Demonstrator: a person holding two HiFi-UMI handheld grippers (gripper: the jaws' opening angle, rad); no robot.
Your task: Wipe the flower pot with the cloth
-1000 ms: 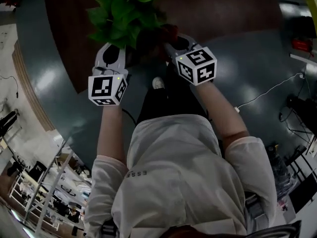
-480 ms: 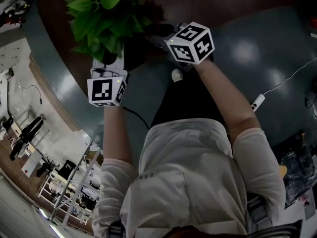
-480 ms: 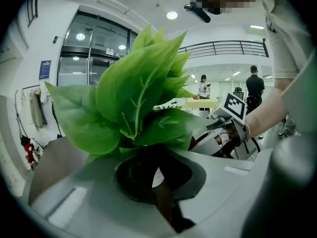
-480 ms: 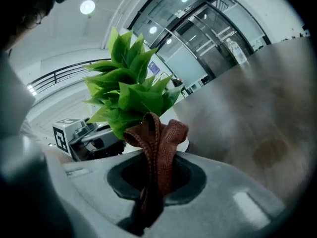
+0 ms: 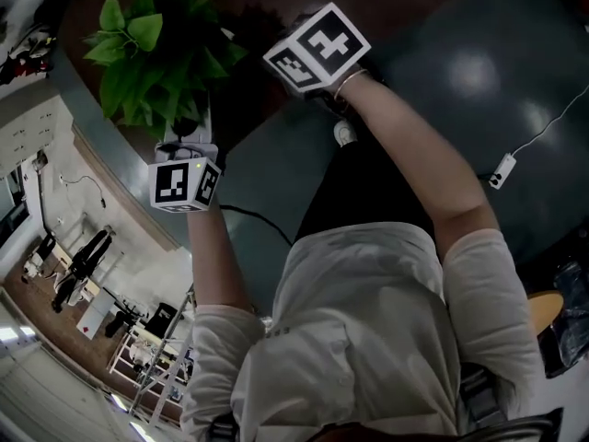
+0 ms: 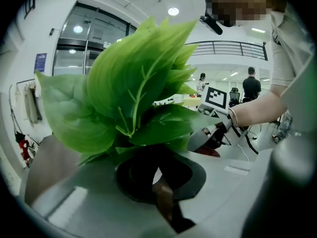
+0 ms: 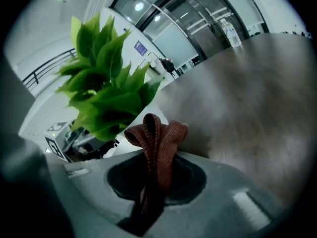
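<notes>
A limp cloth point(image 7: 157, 143) is pinched in the closed jaws of the right gripper point(image 7: 151, 192) – the stiff, likely top-heavy flower pot point(image 7: 130, 146) seemingly clamped at its rim by the left gripper point(image 6: 161, 192).

The cloth point(image 7: 156, 143) is brown woven fabric, ribbed, with stitched edges. The plant's leaves point(image 6: 133, 83) look smooth and faintly glossy. The counter point(image 7: 247, 98) is matt, brown and wood-like.

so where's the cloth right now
In the right gripper view, the folded brown cloth is pinched in the right gripper, beside the white flower pot and just right of the plant's leaves, with the wooden tabletop behind.
</notes>
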